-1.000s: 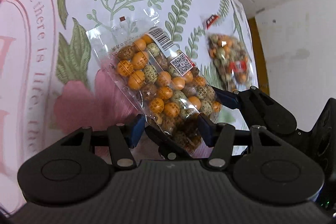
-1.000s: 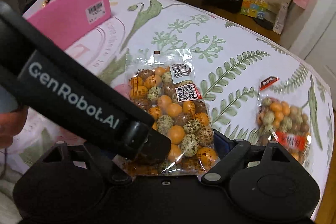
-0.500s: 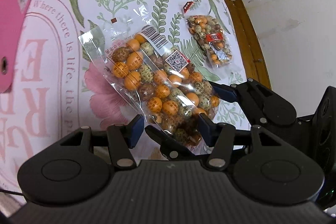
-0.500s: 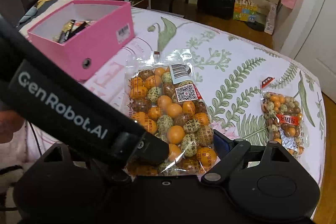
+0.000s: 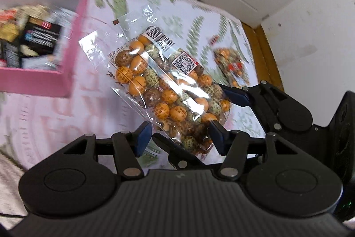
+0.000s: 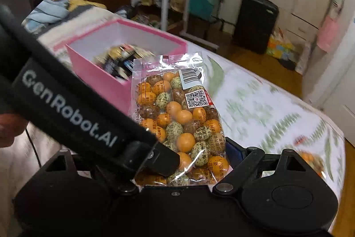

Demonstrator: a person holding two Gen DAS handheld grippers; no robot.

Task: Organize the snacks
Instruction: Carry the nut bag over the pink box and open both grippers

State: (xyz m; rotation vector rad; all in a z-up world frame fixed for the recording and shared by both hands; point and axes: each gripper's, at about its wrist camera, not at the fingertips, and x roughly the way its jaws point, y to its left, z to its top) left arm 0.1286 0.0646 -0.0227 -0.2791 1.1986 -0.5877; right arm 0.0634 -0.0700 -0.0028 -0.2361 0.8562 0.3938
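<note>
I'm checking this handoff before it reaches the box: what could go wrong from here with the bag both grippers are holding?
1. Both the left gripper and right gripper pinch only the bottom end of the snack bag; the slick film could slip or tear if they pull apart.
2. The pink box already holds packets, so the bag may catch on its rim or sit proud.
3. The second bag lies near the table edge and could be knocked off.

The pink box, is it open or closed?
Open: the pink box has no lid on, and snack packets show inside.
</note>
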